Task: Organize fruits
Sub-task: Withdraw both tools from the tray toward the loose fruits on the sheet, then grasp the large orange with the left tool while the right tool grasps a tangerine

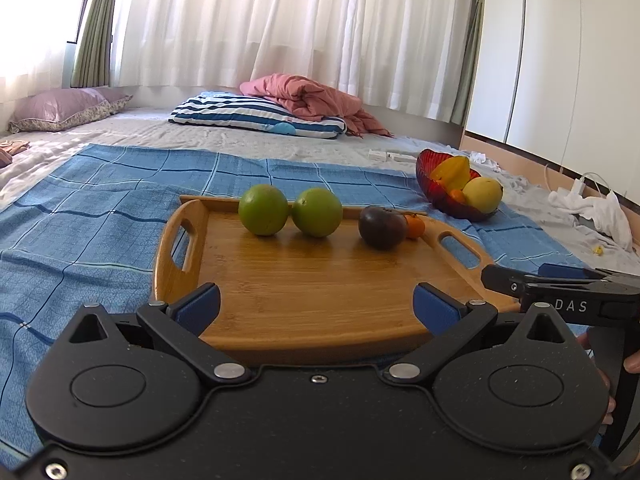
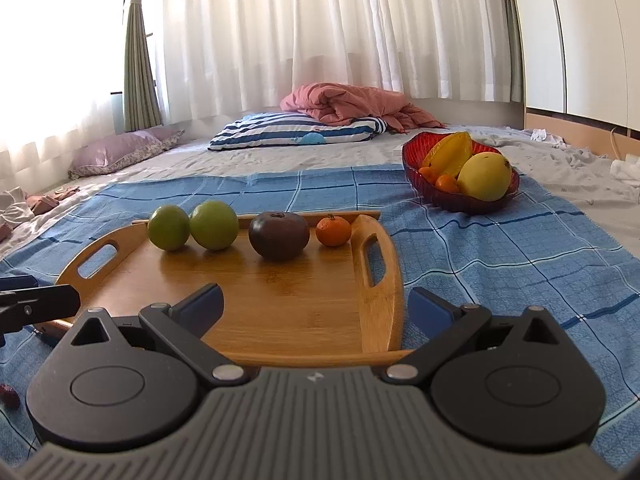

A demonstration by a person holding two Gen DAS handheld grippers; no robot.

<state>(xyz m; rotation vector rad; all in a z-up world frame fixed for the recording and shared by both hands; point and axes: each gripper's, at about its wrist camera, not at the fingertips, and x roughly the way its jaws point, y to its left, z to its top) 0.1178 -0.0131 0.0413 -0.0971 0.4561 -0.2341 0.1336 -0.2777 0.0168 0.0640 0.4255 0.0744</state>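
left wrist view: left gripper (image 1: pixel 316 304) fingers spread wide, nothing between them, held over near edge of tray (image 1: pixel 304 280)
right wrist view: right gripper (image 2: pixel 316 306) also spread wide and empty; its right finger (image 2: pixel 430 308) sits outside the tray's right rim, over the blue cloth (image 2: pixel 500 248)
fruit on tray: all ahead of the fingers along the far rim, in a row: lime A (image 1: pixel 263 210), lime B (image 1: pixel 317 212) touching or nearly so, then dark fruit (image 1: pixel 382 227), then tangerine (image 1: pixel 414 227) furthest right
bowl: red bowl (image 2: pixel 416 168) off the tray, ahead and right of both grippers; holds starfruit (image 2: pixel 450 156), mango (image 2: pixel 485 176), small oranges (image 2: pixel 446 183)
progress (judgement): goal layout not given; four fruits lined up on tray, several in bowl, so sorting looks partly done. Neither gripper on a fruit, so next pick is open
hidden: tangerine half behind dark fruit in left view; bowl bottom not visible, fruit count there uncertain
cut off: dark red object (image 2: pixel 9 396) at the lower left edge of right view, can't identify
unclear: dark fruit's type
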